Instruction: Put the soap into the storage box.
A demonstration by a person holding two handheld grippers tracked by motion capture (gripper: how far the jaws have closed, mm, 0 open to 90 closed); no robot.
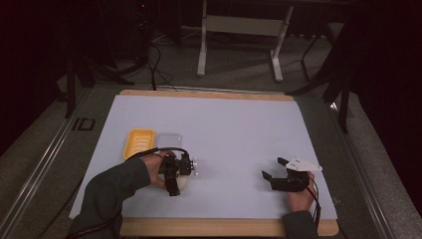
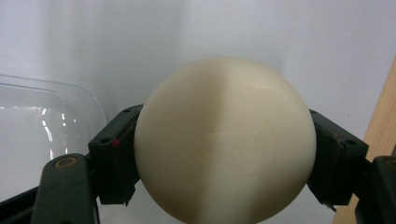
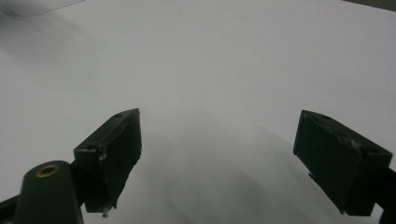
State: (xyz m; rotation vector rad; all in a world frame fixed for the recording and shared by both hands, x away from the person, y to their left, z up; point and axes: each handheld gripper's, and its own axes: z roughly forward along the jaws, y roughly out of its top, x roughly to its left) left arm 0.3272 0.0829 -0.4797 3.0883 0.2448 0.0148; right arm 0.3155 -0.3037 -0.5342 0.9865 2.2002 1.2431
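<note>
A smooth, cream-white rounded soap bar [image 2: 224, 140] is clamped between the two black jaws of my left gripper [image 2: 223, 156], one jaw pressing on each side. In the high view this gripper [image 1: 175, 180] sits at the front left of the white mat, with the soap bar [image 1: 183, 182] pale beneath it. Just behind it lie a yellow soap dish [image 1: 138, 143] and a clear plastic lid [image 1: 169, 140]. My right gripper [image 1: 272, 168] rests at the front right, jaws wide apart over bare mat; the right gripper view shows that gripper [image 3: 219, 154] holding nothing.
A white mat [image 1: 224, 129] covers a wooden table whose edge [image 1: 219, 226] shows at the front. The clear lid [image 2: 42, 126] lies close to the left of the held bar, and the wooden edge [image 2: 380, 140] to its right. Table legs and cables stand on the floor behind.
</note>
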